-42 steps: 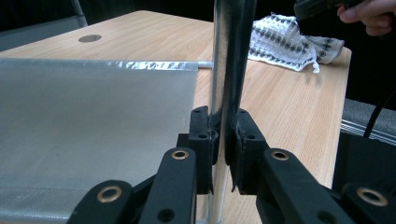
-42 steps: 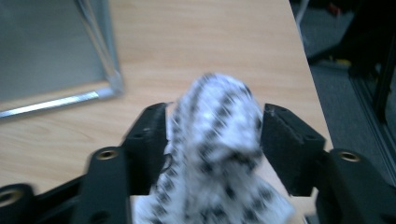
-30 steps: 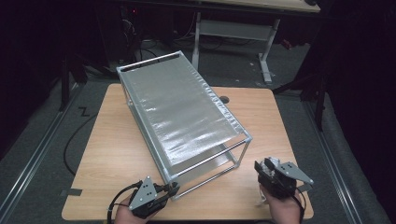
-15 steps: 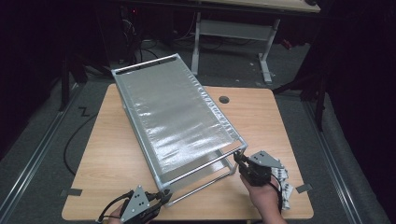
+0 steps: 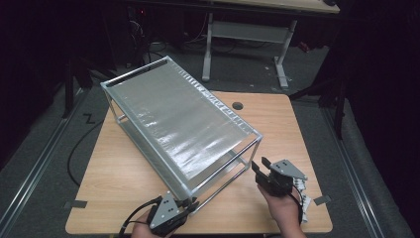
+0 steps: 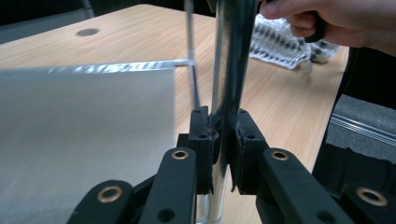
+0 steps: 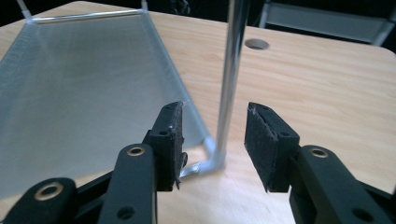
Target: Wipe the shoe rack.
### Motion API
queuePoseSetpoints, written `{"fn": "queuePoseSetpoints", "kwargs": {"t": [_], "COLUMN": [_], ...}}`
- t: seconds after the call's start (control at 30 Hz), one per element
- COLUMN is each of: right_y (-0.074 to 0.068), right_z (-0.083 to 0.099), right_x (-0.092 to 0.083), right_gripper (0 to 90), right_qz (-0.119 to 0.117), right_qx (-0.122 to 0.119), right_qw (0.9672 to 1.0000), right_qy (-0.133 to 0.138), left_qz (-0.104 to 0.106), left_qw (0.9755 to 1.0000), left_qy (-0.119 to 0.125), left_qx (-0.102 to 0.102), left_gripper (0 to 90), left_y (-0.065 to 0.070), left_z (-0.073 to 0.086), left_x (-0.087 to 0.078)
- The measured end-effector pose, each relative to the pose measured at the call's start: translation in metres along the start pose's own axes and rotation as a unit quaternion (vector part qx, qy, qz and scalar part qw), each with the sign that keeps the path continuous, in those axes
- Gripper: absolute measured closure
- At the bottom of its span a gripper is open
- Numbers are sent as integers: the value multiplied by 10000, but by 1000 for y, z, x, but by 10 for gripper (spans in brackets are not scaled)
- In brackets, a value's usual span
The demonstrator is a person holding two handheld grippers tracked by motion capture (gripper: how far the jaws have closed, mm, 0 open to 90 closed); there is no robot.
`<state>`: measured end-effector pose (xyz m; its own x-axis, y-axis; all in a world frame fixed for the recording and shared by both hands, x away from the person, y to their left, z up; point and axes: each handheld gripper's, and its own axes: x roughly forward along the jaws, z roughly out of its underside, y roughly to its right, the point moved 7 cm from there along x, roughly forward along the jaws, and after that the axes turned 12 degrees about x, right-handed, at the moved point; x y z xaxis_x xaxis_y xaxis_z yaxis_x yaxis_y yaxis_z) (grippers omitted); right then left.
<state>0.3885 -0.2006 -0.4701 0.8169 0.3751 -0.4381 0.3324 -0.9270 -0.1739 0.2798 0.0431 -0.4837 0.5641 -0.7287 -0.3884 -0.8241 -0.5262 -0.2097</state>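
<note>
A big silver metal frame rack with a shiny mesh top (image 5: pixel 178 126) sits slanted on the light wooden table (image 5: pixel 307 134), running from about 10 o'clock down to 5 o'clock in the high view. The left gripper (image 5: pixel 190 204) is at the rack's near corner, at about 6 o'clock, and its jaws are squeezed tight on a shiny upright corner post (image 6: pixel 227 70). The right gripper (image 5: pixel 261 169) is at the rack's other near corner, at about 4 o'clock. Its jaws have just been opening and stand apart, with a thin upright post (image 7: pixel 229 79) between them, not touched by the pads (image 7: pixel 261 144).
</note>
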Motion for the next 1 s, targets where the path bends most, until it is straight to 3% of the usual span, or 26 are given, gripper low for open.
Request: {"fn": "queuePoseSetpoints", "kwargs": {"t": [0.2, 0.4, 0.5, 0.6, 0.77, 0.93, 1.0], "right_y": [16, 21, 24, 23, 16, -4, -16], "right_z": [17, 27, 33, 35, 39, 46, 48], "right_x": [-30, -44, -52, -60, -62, -56, -55], "right_gripper": [558, 534, 529, 501, 499, 479, 474], "right_qz": [268, 325, 380, 361, 290, 67, -15], "right_qx": [273, 292, 310, 340, 262, 137, 17], "right_qw": [9992, 9990, 9988, 9988, 9992, 9997, 9999], "right_qy": [-59, -72, -76, -47, -26, -166, -165], "left_qz": [-77, -156, -57, 1, 37, -106, -188], "left_qw": [9999, 9997, 9999, 9999, 9996, 9995, 9991], "left_qy": [132, 160, 145, 122, 265, 242, 186], "left_qx": [-36, -44, -67, 2, -34, -182, -345], "left_gripper": [808, 807, 799, 661, 551, 505, 515], "left_y": [3, 2, 2, 3, 0, -17, -26], "left_z": [-16, -29, -34, -33, -29, -10, -2], "left_x": [37, 69, 77, 71, 35, 10, 7]}}
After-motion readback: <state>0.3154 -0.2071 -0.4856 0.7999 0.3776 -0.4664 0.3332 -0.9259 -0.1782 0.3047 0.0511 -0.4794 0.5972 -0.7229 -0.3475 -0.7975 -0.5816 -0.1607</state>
